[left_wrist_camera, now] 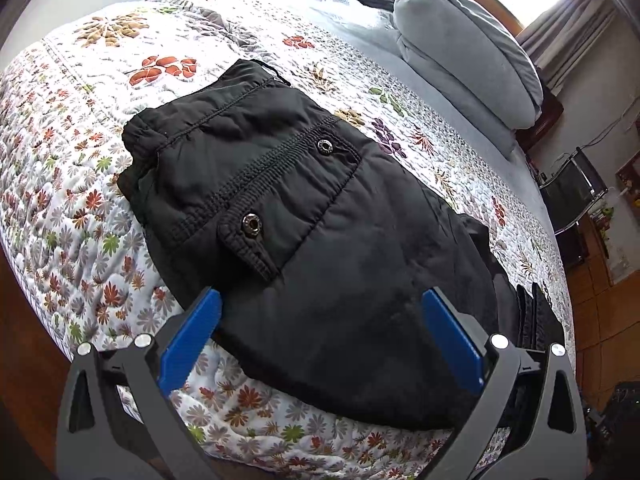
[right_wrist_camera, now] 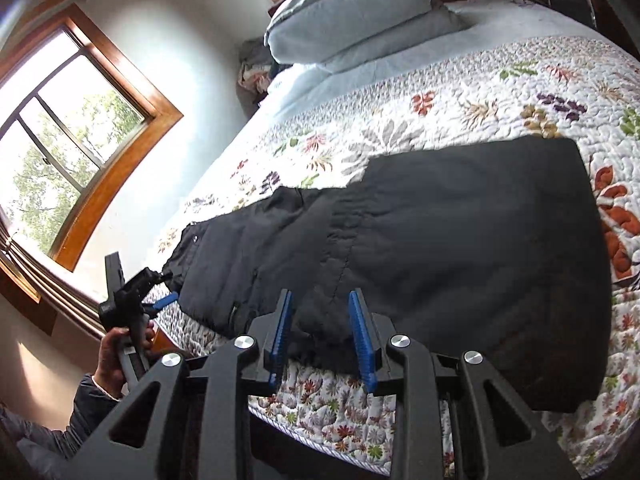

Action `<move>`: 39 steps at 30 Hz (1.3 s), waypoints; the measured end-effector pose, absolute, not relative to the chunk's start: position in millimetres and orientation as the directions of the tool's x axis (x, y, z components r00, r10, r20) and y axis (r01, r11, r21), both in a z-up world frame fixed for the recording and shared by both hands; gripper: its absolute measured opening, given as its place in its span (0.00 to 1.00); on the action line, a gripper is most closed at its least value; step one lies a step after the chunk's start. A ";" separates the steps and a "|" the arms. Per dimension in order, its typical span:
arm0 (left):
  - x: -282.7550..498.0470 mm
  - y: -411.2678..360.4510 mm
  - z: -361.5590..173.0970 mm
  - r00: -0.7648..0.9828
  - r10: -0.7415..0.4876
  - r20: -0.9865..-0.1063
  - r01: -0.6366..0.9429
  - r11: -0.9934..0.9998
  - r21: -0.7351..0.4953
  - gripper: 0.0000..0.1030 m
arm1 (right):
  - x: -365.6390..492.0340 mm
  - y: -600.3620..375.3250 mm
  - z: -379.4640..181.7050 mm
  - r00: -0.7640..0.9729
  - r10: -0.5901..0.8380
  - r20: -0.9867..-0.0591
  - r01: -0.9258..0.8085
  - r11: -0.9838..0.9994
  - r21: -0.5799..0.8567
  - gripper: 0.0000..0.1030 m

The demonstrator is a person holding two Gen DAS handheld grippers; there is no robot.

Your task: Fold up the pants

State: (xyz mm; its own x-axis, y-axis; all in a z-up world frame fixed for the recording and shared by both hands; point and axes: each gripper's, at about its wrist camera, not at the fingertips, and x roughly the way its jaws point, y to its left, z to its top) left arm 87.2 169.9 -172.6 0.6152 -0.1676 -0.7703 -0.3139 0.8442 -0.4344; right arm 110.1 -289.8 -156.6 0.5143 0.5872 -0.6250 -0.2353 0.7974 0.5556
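- Landmark for all positions: the black pants [right_wrist_camera: 440,248], laid lengthwise on the floral quilt [right_wrist_camera: 460,92] near the bed's near edge.
- Right gripper [right_wrist_camera: 320,332]: nearest of all, at the pants' near edge about mid-length. Blue pads [right_wrist_camera: 362,340] stand a narrow gap apart; no cloth caught between them, nothing held.
- Left gripper [left_wrist_camera: 320,332]: at the waist end of the pants, jaws spread wide, released. Its blue pads [left_wrist_camera: 192,336] straddle the fabric from above; whether they touch it, cannot tell.
- In the right wrist view the left gripper [right_wrist_camera: 160,302] shows at the pants' far-left end, carried by a hand [right_wrist_camera: 120,352] in a dark sleeve [right_wrist_camera: 88,408].
- Pants, waist end: elastic waistband [left_wrist_camera: 256,168] gathered, two metal snaps [left_wrist_camera: 252,224] face up, a pocket flap beside the nearer snap.
- Pants, other end: a broad flat rectangle, edges fairly straight, lying on the quilt.
- Beyond the pants: bare quilt, then a pale blue sheet.
- Further: grey-blue pillows [right_wrist_camera: 360,12] stacked at the head of the bed.
- Farthest: wood-framed window [right_wrist_camera: 72,136] on the wall past the waist end.
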 end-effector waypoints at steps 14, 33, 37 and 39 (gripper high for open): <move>84.8 169.9 -173.1 0.623 -0.183 -0.760 -0.311 0.834 -0.456 0.97 | 122.8 -195.2 -150.6 0.497 0.351 -0.793 -0.397 0.905 0.152 0.54; 81.6 172.3 -174.2 0.628 -0.203 -0.751 -0.312 0.819 -0.481 0.97 | 131.6 -184.8 -148.1 0.469 0.388 -0.793 -0.407 0.892 0.195 0.25; 81.6 171.0 -174.1 0.627 -0.201 -0.753 -0.314 0.819 -0.480 0.97 | 133.8 -174.9 -159.6 0.441 0.377 -0.814 -0.419 0.889 0.185 0.25; 81.4 170.8 -173.7 0.624 -0.202 -0.755 -0.314 0.820 -0.479 0.97 | 135.8 -173.0 -167.7 0.428 0.370 -0.825 -0.413 0.892 0.186 0.25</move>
